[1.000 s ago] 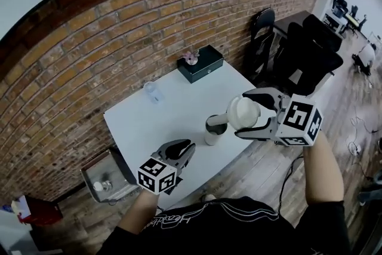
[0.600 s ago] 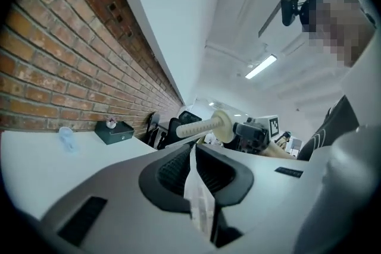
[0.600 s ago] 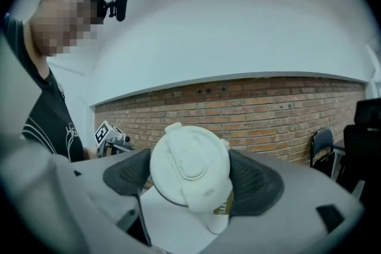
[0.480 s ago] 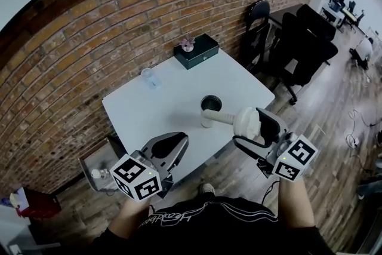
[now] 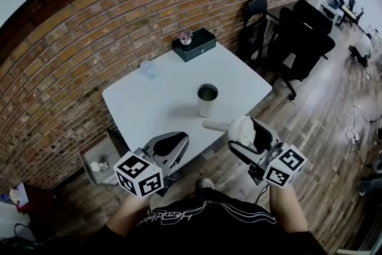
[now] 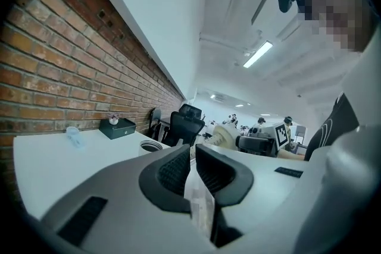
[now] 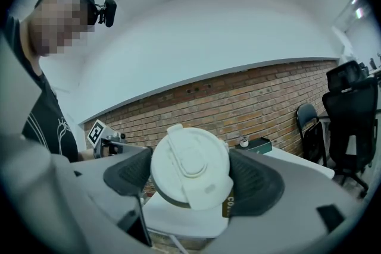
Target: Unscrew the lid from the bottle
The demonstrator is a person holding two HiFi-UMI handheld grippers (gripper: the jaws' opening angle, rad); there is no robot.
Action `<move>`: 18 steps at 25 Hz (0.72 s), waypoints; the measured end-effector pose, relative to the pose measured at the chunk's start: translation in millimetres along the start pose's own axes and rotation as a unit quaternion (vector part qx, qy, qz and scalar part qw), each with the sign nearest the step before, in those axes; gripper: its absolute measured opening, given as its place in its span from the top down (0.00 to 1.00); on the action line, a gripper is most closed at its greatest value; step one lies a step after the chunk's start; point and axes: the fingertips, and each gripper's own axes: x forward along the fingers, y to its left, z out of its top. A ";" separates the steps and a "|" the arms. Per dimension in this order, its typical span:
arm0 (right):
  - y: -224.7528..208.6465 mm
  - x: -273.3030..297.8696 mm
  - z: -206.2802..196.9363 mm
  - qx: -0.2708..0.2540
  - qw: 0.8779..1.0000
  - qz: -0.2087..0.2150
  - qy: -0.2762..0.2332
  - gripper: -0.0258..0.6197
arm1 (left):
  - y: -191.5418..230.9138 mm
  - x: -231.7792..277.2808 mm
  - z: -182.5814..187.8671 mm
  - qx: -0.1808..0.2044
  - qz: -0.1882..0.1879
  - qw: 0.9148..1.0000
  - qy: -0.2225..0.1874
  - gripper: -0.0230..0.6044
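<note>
The bottle [image 5: 207, 100], a pale tumbler with a dark open mouth, stands upright and lidless on the white table [image 5: 155, 106]. My right gripper [image 5: 246, 137] is shut on its white round lid [image 5: 240, 126], holding it off the table's near edge, apart from the bottle. In the right gripper view the lid [image 7: 189, 163] fills the gap between both dark pads [image 7: 132, 171]. My left gripper [image 5: 171, 141] hangs at the table's front edge, shut and empty. In the left gripper view its jaws [image 6: 191, 154] meet, with the bottle [image 6: 150, 146] and the lid [image 6: 225, 134] beyond.
A dark box with a small flower pot [image 5: 191, 45] sits at the table's far corner, and a clear cup [image 5: 148, 70] stands near the brick wall. Black office chairs [image 5: 298, 33] stand to the right. A metal bin [image 5: 98, 165] is on the floor at the left.
My right gripper has carried the lid away from the bottle's mouth, down and towards me past the table edge, rolling as it went. The left gripper has drawn back from the table.
</note>
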 end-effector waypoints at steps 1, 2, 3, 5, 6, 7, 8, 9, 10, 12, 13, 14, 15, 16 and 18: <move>0.4 -0.8 -0.8 0.000 1.000 0.000 0.001 0.34 | -1.7 0.1 -1.9 -0.001 0.000 1.000 0.002 0.88; 0.6 -1.4 -1.1 0.000 1.000 -0.001 0.002 0.34 | -3.6 0.3 -3.4 -0.001 -0.001 1.000 0.004 0.88; 0.6 -1.6 -1.1 0.000 1.000 0.000 0.001 0.34 | -5.2 0.4 -4.3 -0.001 -0.002 1.000 0.005 0.88; 0.7 -0.6 -1.0 0.001 1.000 0.001 0.001 0.34 | -6.7 0.5 -4.5 0.002 -0.001 1.000 0.007 0.88; 0.8 0.6 -0.9 0.001 1.000 0.002 0.001 0.34 | -6.6 0.4 -4.2 0.003 -0.001 1.000 0.008 0.88; 1.0 2.1 -0.6 0.001 1.000 0.004 0.001 0.34 | -5.9 0.2 -3.7 0.003 0.000 1.000 0.007 0.88; 1.0 3.9 0.1 0.000 1.000 0.006 0.002 0.34 | -4.8 0.2 -3.1 0.003 0.002 1.000 0.007 0.88; 0.8 5.6 0.9 0.000 1.000 0.009 0.003 0.34 | -3.5 0.3 -2.4 0.003 0.003 1.000 0.006 0.88; 0.3 7.3 1.7 0.000 1.000 0.011 0.003 0.34 | -2.3 0.7 -1.6 0.002 0.005 1.000 0.006 0.88; -1.7 10.7 2.9 0.002 1.000 0.015 0.004 0.34 | -0.2 2.8 0.6 0.002 0.007 1.000 0.005 0.88; -2.9 12.6 2.8 0.002 1.000 0.017 0.006 0.34 | 0.9 4.0 1.5 0.003 0.008 1.000 0.005 0.88; -4.0 14.5 2.2 0.003 1.000 0.018 0.007 0.34 | 2.0 5.0 2.2 0.003 0.008 1.000 0.006 0.88; -5.0 16.3 1.3 0.004 1.000 0.019 0.009 0.34 | 3.4 5.9 2.5 0.004 0.008 1.000 0.006 0.88; -5.9 17.9 0.3 0.004 1.000 0.019 0.010 0.34 | 4.8 6.7 2.7 0.004 0.009 1.000 0.007 0.88; -7.8 20.8 -0.7 0.005 1.000 0.022 0.012 0.34 | 8.1 8.7 3.3 0.004 0.011 1.000 0.009 0.88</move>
